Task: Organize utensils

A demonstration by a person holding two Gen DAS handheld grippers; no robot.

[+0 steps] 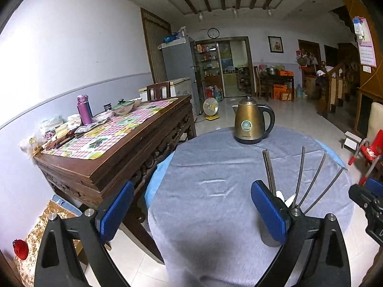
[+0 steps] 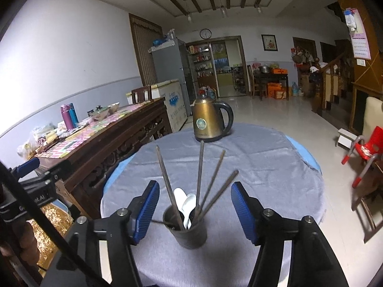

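While both tongs stand open and hold nothing, treat this as the moment to back off cleanly: your right tongs [image 2: 195, 211] have their blue pads either side of the metal cup [image 2: 186, 229] without touching it, so draw straight back along their own line and keep the pads from clipping the chopsticks [image 2: 199, 174] that fan out above the rim. Cup sits on the grey cloth [image 2: 263, 167] of the round table, near its front edge, upright; chopsticks and white spoons [image 2: 185, 203] stand in it, handles leaning apart. One chopstick leans well to the left, close to the left pad [image 2: 146, 211] of that tool, so mind it. Your left tongs [image 1: 192, 212] are spread wide, with the cup [image 1: 268, 239] just outside the right-hand pad [image 1: 269, 210] and mostly hidden behind it; nothing lies between those pads but bare cloth. Brass kettle [image 2: 210, 122] stands well behind the cup, clear of both tools. By my reading the utensils are gathered, and no loose ones show on the cloth.
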